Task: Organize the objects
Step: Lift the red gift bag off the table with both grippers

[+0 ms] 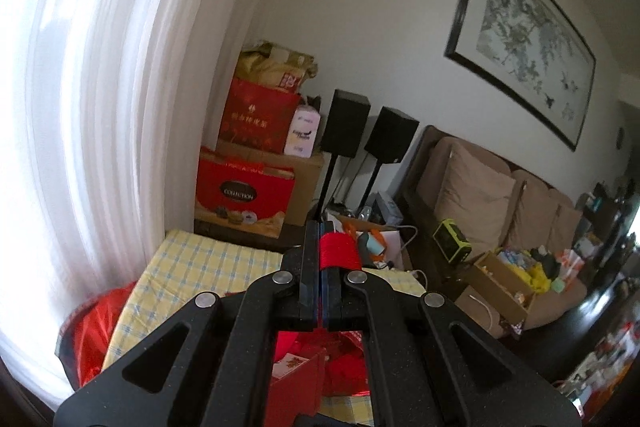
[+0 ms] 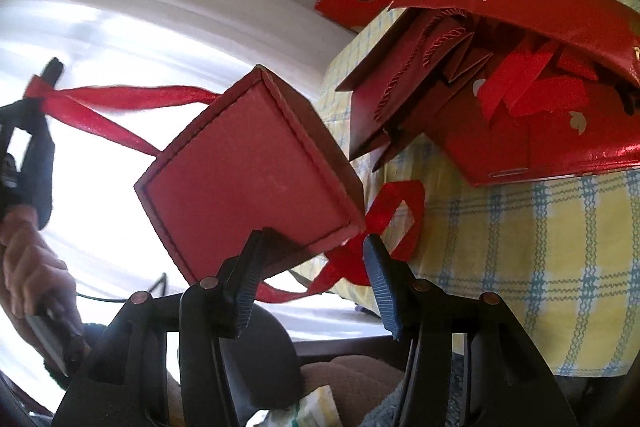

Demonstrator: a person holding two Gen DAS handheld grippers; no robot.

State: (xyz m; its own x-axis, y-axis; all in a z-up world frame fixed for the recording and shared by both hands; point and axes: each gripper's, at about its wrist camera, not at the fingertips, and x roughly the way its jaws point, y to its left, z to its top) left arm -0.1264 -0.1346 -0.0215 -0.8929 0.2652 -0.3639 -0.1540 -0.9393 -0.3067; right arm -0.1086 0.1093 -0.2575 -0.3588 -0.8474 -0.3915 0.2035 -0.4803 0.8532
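Ribbon [image 2: 120, 99] clamped in the left tongs [image 2: 40, 95] hangs the red box [image 2: 248, 179] off the surface's [image 2: 560, 247] left edge, near the spread, empty right tongs [image 2: 316, 255], likely poised to steady it.

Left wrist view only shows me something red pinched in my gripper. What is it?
Observer: A red ribbon, the handle of a red gift box dangling from the left gripper.
Operator: Is my other gripper holding the box?
Observer: No, the right gripper is open at the box's lower edge.
Operator: What's behind the box?
Observer: A big red bag lying on its side on the checked cloth, stuffed with red packaging.
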